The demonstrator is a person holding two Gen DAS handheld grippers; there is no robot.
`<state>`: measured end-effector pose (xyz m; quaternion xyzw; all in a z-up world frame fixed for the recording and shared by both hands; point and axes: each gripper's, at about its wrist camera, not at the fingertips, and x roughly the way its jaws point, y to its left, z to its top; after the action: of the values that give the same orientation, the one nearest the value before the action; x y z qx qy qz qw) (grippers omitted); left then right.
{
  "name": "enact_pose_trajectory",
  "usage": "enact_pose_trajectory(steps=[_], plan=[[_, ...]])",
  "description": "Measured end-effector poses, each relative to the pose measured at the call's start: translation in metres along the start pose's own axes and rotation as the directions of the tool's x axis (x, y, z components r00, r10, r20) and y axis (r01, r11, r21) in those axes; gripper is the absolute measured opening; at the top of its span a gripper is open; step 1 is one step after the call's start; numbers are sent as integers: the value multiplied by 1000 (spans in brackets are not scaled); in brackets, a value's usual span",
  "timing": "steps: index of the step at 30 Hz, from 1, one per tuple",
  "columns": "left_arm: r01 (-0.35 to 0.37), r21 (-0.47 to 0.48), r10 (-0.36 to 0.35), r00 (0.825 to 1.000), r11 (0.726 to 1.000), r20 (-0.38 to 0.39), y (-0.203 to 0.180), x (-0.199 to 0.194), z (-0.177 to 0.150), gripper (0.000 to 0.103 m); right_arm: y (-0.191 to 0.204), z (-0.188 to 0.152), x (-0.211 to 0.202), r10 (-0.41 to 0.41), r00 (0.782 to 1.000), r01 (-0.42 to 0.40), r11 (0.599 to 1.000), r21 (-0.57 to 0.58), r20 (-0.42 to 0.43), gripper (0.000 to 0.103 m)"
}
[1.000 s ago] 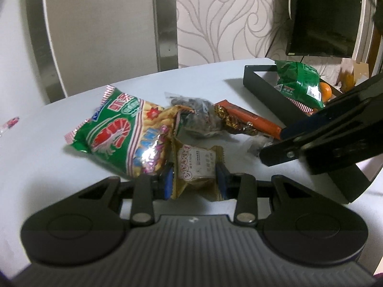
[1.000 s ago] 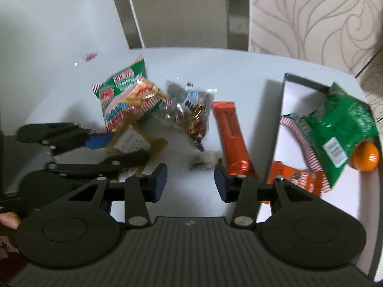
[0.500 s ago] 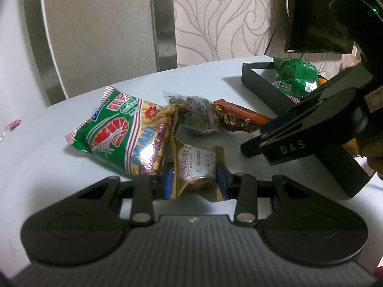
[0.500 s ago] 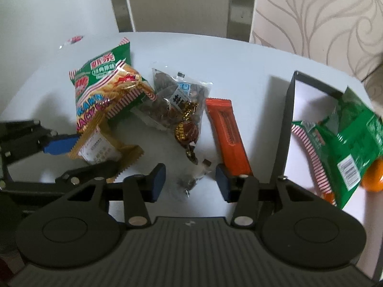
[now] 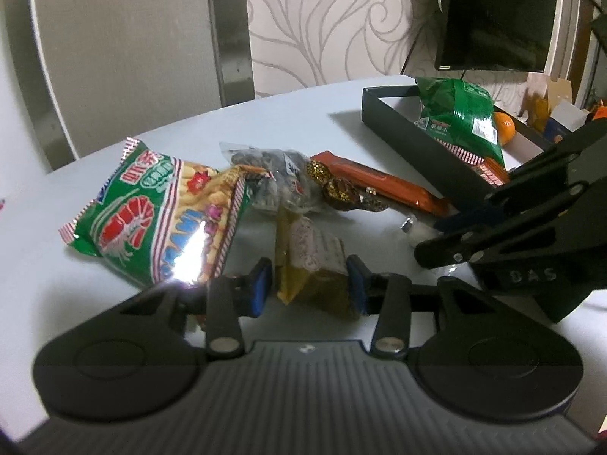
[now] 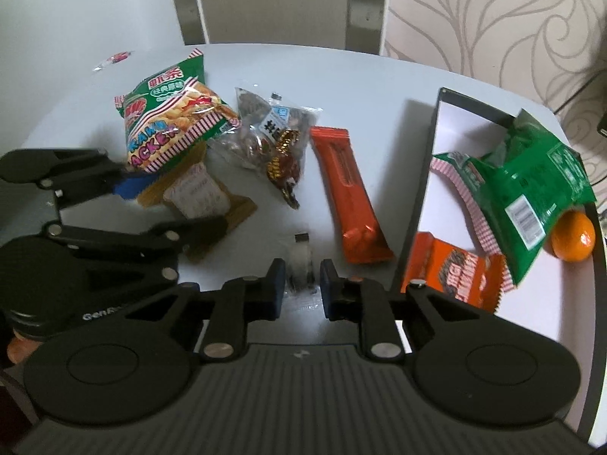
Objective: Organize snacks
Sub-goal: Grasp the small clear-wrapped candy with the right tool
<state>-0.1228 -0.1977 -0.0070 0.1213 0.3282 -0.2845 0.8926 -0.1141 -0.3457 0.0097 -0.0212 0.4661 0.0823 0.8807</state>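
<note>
My left camera: low over desk [image 5: 341, 106], close, facing forward along fingers [image 5: 261, 288] toward wall and dark screen [image 5: 497, 15]. My right camera: higher, steeper downward look, close. Both share snack pile, prawn cracker bag [image 5: 159, 220] [image 6: 170, 129], orange bar [image 5: 383, 185] [image 6: 349, 193], black tray [image 5: 417, 144] [image 6: 425, 197]. Each view catches other hand's fingers [image 6: 132, 185].

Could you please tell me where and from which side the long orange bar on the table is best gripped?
Probably across the middle of the long orange bar, claw coming from above: it lies flat, long and narrow, with bare table along both long sides. The tray wall stands close on one side, so keep that finger tight in.
</note>
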Motion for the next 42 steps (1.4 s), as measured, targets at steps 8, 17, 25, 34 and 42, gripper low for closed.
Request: enact_pose_trajectory(steps=[8, 17, 25, 34, 42], plan=[[-4, 32, 4, 1000, 999, 17, -4, -6, 2, 40, 0, -4, -13, -10, 1000, 9, 999, 37, 21, 21], [-6, 52, 5, 1000, 999, 25, -3, -16, -1, 39, 11, -11, -31, -1, 999, -1, 999, 47, 42, 21], [6, 70, -7, 1000, 998, 13, -2, -26, -12, 39, 11, -21, -24, -53, 998, 50, 994, 99, 27, 36], [17, 70, -19, 999, 997, 29, 4, -32, -12, 40, 15, -8, -10, -85, 996, 83, 995, 49, 28, 53], [31, 47, -33, 999, 998, 28, 12, -28, -12, 40, 19, 3, 7, -75, 996, 75, 997, 0, -38, 75]])
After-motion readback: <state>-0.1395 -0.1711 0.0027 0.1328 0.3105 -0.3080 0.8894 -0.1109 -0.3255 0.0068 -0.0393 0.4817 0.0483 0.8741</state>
